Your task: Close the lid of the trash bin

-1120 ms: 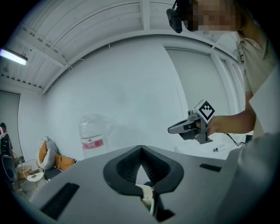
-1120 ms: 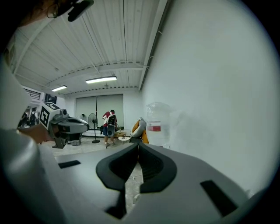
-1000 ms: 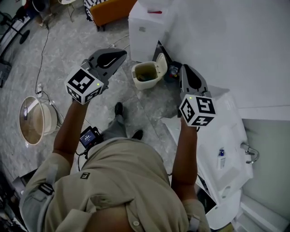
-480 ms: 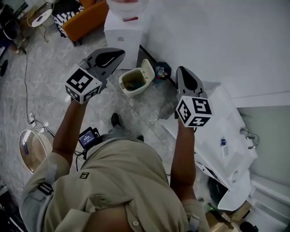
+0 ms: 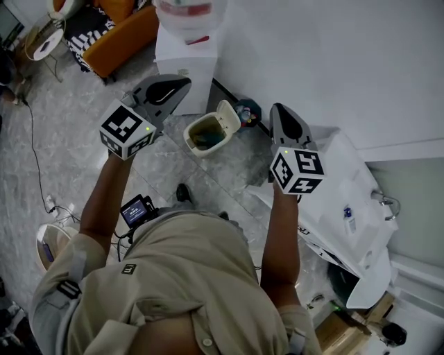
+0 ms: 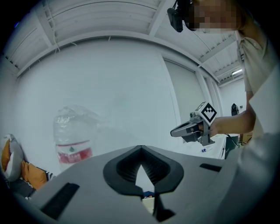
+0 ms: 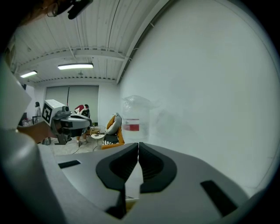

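The small cream trash bin [image 5: 205, 133] stands on the floor by the wall, its lid [image 5: 228, 115] tipped up and open toward the right. My left gripper [image 5: 184, 82] hovers high, up and left of the bin, jaws shut on nothing. Held up and right of the bin, my right gripper [image 5: 279, 108] is also shut and empty. Each gripper view looks past closed jaw tips at the white wall; the right gripper [image 6: 173, 132] shows in the left gripper view and the left gripper [image 7: 89, 125] in the right gripper view.
A white water dispenser [image 5: 182, 57] with a clear bottle [image 5: 184, 10] stands just behind the bin. An orange chair [image 5: 123, 26] is at the back left. A white counter with a sink [image 5: 338, 202] and faucet [image 5: 387, 205] runs along my right. Cables lie on the floor at left.
The view has shifted: the bin and dispenser slid left and slightly down in the head view, and the counter moved nearer. Both grippers kept their pose; the lid stayed open.
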### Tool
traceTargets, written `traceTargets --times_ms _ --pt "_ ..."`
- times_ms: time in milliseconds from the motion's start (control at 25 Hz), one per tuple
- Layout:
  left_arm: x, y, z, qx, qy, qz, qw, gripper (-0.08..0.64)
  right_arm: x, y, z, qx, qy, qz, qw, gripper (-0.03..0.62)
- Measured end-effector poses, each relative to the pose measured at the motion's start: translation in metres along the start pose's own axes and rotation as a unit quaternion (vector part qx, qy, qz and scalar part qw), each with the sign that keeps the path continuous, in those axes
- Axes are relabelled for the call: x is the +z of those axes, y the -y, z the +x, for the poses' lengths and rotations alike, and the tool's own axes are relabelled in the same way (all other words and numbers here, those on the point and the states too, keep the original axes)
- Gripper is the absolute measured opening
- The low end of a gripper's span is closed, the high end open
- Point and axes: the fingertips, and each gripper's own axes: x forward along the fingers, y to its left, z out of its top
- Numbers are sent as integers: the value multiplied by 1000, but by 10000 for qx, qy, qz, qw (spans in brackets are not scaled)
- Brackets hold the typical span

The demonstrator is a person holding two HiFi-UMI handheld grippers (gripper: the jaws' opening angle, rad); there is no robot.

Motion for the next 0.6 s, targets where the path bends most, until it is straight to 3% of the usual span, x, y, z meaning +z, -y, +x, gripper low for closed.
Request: traceTargets --times_ms 200,600 --pt "-7 -27 -16 -49 73 -49 9999 15 6 -19 20 -82 -54 -63 9999 25" --pt "-40 -56 -29 142 -123 -261 9995 15 -21 -23 64 90 -439 -101 9989 26"
